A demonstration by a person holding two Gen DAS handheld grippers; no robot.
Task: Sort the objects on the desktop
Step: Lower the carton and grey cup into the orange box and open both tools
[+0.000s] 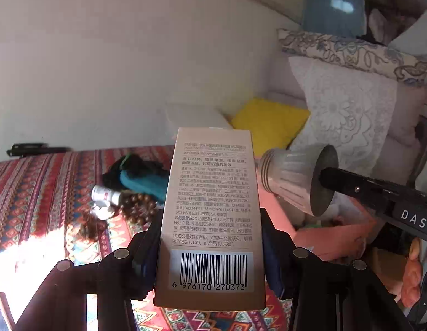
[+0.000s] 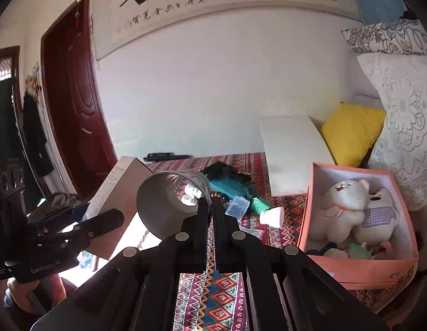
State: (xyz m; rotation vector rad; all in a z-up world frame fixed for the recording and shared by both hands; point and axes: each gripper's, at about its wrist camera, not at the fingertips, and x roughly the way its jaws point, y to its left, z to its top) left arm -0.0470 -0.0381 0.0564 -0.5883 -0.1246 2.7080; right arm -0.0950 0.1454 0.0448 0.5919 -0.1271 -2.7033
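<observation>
Held upright closest to the left wrist lens, a tan carton [image 1: 210, 218] with fine print and a barcode is clamped between the left gripper's [image 1: 212, 251] fingers, above the patterned bedspread [image 1: 42, 190]. Just right of the carton, the right gripper [image 2: 212, 207] has its fingers pinched together on the rim of a ribbed silver cup [image 1: 293, 179], which lies tilted on its side in the air, open mouth toward the right wrist lens. Beyond the carton on the bedspread lies a loose cluster: a teal pouch [image 1: 143, 183], a small white bottle [image 1: 104, 194], brown wooden beads [image 1: 139, 207] and something black. Right of the carton stands an open orange box [image 2: 359, 267] with two white plush bears [image 2: 348, 209] inside. Behind that box a yellow cushion [image 2: 351, 135] and lace pillows lean against the wall.
</observation>
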